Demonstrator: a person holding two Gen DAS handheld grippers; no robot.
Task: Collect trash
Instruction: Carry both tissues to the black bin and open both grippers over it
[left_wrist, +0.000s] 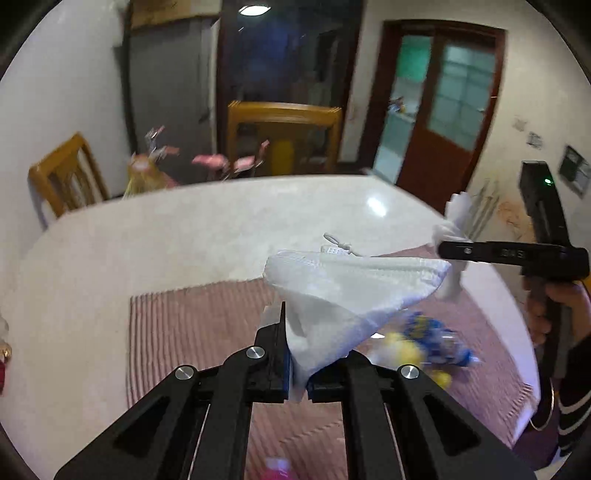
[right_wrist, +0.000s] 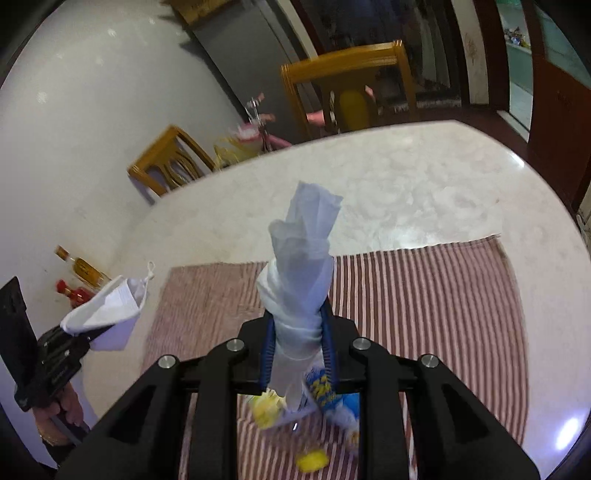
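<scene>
My left gripper (left_wrist: 299, 350) is shut on a white face mask (left_wrist: 351, 291), which hangs folded above the table with its ear loop (left_wrist: 338, 242) sticking up. The right wrist view shows the same mask (right_wrist: 107, 306) in that gripper (right_wrist: 83, 334) at the far left. My right gripper (right_wrist: 298, 325) is shut on the twisted neck of a thin whitish plastic bag (right_wrist: 299, 266). Blue and yellow wrappers (right_wrist: 321, 395) hang in the bag below the jaws. From the left wrist view, the right gripper (left_wrist: 452, 249) is at the right, with the filled bag (left_wrist: 424, 343) dangling over the mat.
A pink striped mat (right_wrist: 424, 306) lies on the pale marble table (right_wrist: 388, 177). A yellow scrap (right_wrist: 312, 459) rests on the mat, and something pink (left_wrist: 277, 467) lies near its front edge. Two bottles (right_wrist: 79, 280) lie at the left. Wooden chairs (left_wrist: 284, 136) stand behind the table.
</scene>
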